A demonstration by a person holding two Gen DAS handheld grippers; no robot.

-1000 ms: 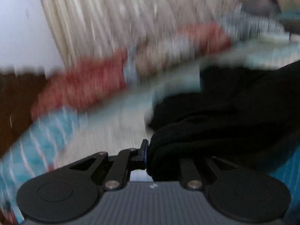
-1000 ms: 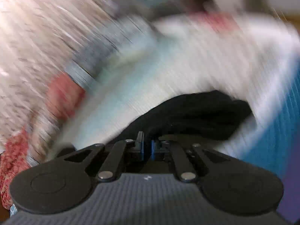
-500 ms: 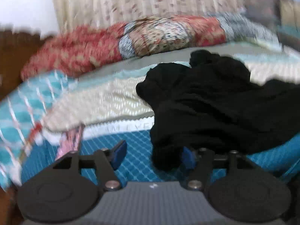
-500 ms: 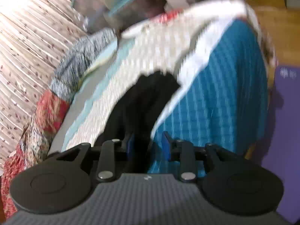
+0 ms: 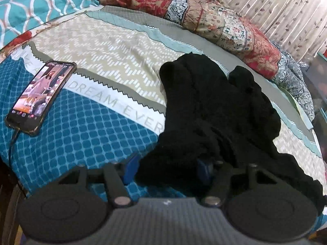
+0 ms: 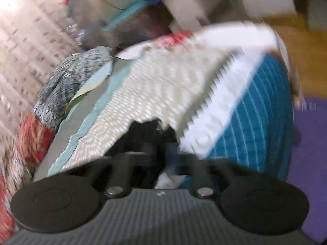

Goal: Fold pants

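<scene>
Jaws on my left gripper (image 5: 166,168) stand spread around the crumpled black pants (image 5: 214,112); the right gripper (image 6: 161,153) looks parted (blurred). Closing here, I risk pinching the bedspread (image 5: 85,122) too.

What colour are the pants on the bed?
Black pants, clearest in the left wrist view.

— Where are the pants (image 5: 214,110) found in the left wrist view?

— They are heaped on the bed (image 5: 85,130), at one o'clock from the left gripper (image 5: 167,168), with their near edge lying between its jaws.

— And the phone (image 5: 40,96)?

— It is laid on the bed at ten o'clock, well apart from the pants. Pillows (image 5: 222,26) are piled behind, from twelve to two o'clock, before the curtain (image 5: 286,6).
</scene>
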